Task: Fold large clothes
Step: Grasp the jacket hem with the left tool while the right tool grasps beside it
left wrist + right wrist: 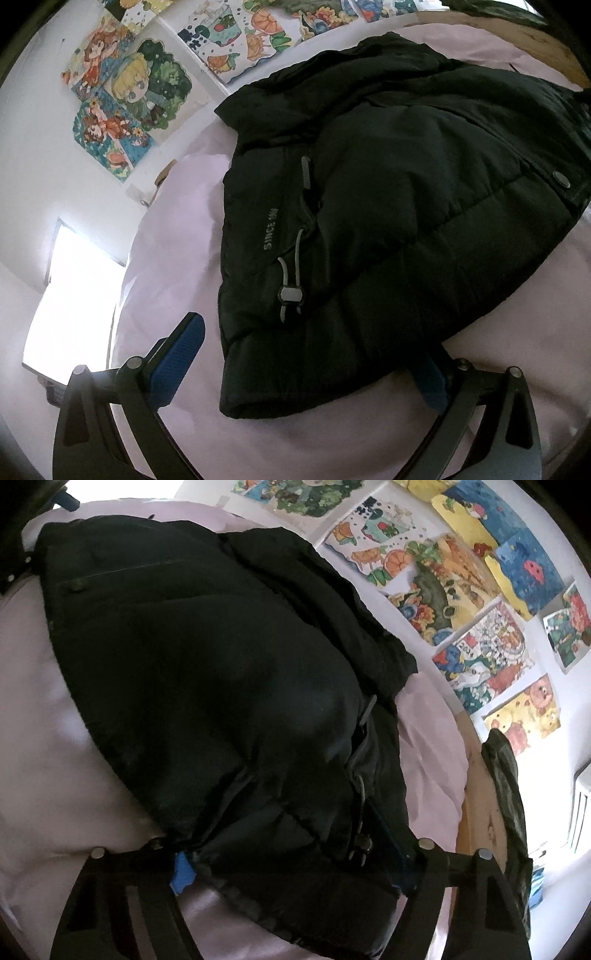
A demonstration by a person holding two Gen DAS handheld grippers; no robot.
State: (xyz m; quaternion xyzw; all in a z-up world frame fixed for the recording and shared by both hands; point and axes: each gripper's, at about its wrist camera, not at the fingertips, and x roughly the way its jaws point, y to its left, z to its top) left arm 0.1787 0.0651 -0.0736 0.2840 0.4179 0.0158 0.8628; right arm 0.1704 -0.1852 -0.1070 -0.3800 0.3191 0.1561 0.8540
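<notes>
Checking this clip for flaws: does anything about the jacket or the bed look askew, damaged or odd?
Nothing looks damaged or spilled. The black puffer jacket lies bunched and slanted on the pink sheet, only partly folded, with its drawcord toggle dangling loose. That fits a fold in progress.

Right tool (pixel 291 871) pads (jacket-covered (pixel 207 686))

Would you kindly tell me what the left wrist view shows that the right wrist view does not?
Only the left wrist view shows grey "SINCE" lettering, a grey cord toggle, a bright window and the open left gripper.

Only the right wrist view shows a white radiator, a dark green cloth and the right gripper around the jacket's edge.

Both show the black padded jacket on the pale pink sheet, and colourful wall drawings.
</notes>
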